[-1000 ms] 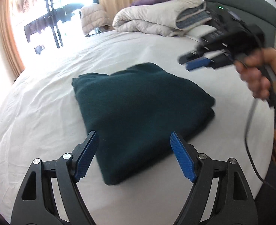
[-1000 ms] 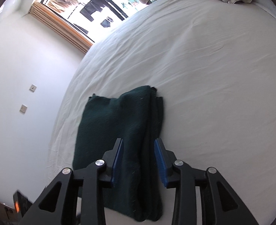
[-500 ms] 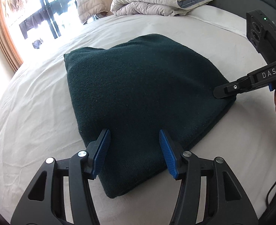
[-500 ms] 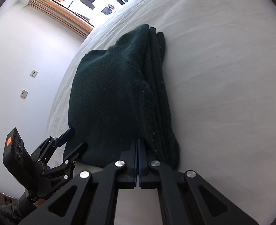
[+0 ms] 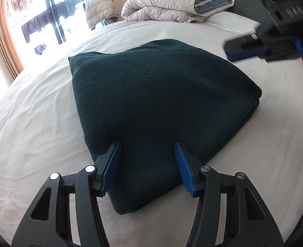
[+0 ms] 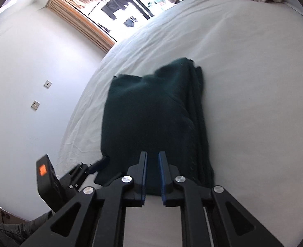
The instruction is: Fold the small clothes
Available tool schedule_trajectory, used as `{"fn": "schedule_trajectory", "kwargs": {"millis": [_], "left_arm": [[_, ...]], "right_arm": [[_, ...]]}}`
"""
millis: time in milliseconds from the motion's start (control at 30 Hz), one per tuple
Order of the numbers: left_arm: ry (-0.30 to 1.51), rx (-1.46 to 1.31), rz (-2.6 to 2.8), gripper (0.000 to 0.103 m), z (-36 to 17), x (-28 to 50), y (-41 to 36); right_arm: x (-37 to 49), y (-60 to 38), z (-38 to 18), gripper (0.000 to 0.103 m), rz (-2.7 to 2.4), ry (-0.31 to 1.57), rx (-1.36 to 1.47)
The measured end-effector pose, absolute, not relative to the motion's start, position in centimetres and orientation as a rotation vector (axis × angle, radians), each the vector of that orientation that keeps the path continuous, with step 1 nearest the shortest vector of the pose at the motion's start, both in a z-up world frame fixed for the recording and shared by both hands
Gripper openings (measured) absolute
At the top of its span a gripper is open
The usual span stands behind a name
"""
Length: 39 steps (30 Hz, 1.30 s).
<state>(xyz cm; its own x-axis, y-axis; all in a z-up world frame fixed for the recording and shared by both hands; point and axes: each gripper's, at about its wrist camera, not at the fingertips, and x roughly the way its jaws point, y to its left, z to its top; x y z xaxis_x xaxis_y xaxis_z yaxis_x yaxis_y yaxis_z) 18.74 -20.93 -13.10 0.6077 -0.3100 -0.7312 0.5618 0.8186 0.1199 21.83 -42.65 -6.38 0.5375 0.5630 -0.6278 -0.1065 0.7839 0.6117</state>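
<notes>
Dark green knit, folded into a thick stack: the garment [image 5: 157, 111] lies in the middle of the bed [image 5: 38, 123], on its white sheet. The left claw [image 5: 147, 164] hangs over the garment's near corner with its blue pads [image 5: 112, 164] spread apart; the cloth shows between them, but the pads do not press on it, so it is released. The right claw [image 6: 152, 175] sits at the garment's near edge, in the right wrist view; its jaws are opening, a narrow gap between the pads, with dark cloth seen through the gap but nothing pinched. From the left wrist view the right claw appears blurred beside the garment's far right corner. A rolled duvet [image 5: 176, 4] lies at the head of the bed.
</notes>
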Motion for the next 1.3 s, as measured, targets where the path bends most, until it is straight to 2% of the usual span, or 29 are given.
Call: {"fn": "schedule_trajectory", "kwargs": {"millis": [167,400,433,467,500,533,633,767,833,933,967,1067,1167,1300], "left_arm": [[0.76,0.337,-0.524,0.053,-13.1,18.7,-20.9],[0.761,0.288,-0.548,0.052,-13.3,19.0,-20.5],[0.761,0.283,-0.548,0.052,-13.4,19.1,-20.5],[0.763,0.276,-0.55,0.052,-13.4,19.2,-20.4],[0.764,0.271,-0.554,0.052,-13.4,19.3,-20.4],[0.764,0.269,-0.555,0.052,-13.4,19.3,-20.4],[0.761,0.276,-0.553,0.053,-13.4,19.2,-20.7],[0.761,0.277,-0.553,0.052,-13.5,19.2,-20.8],[0.761,0.281,-0.552,0.052,-13.5,19.1,-20.9],[0.76,0.286,-0.55,0.053,-13.5,19.1,-21.2],[0.76,0.287,-0.55,0.053,-13.5,19.1,-21.2],[0.759,0.285,-0.551,0.053,-13.7,19.1,-21.3],[0.759,0.281,-0.55,0.053,-13.7,19.3,-21.1],[0.749,0.228,-0.562,0.054,-12.1,19.1,-20.2]], "right_arm": [[30.2,-37.7,-5.2,0.029,0.642,0.967,0.578],[38.9,-31.4,-9.9,0.029,0.763,1.108,0.596],[39.7,-31.4,-10.9,0.026,0.756,1.116,0.614],[40.3,-31.9,-11.7,0.012,0.743,1.113,0.647],[40.7,-32.7,-12.4,0.002,0.722,1.106,0.683],[41.1,-33.8,-12.9,0.0,0.717,1.083,0.734],[40.6,-37.8,-13.2,0.0,0.56,1.014,0.785],[37.8,-40.6,-12.8,0.012,0.56,0.974,0.811],[36.1,-41.5,-12.6,0.013,0.571,0.969,0.789],[34.2,-44.5,-13.6,0.012,0.519,0.952,0.808],[33.4,-45.5,-14.0,0.007,0.502,0.937,0.825],[31.0,-48.8,-15.4,0.0,0.462,0.867,0.907],[28.4,-51.7,-16.3,0.001,0.364,0.787,0.964],[25.7,-53.6,-14.6,0.016,0.213,0.717,0.968]]}}
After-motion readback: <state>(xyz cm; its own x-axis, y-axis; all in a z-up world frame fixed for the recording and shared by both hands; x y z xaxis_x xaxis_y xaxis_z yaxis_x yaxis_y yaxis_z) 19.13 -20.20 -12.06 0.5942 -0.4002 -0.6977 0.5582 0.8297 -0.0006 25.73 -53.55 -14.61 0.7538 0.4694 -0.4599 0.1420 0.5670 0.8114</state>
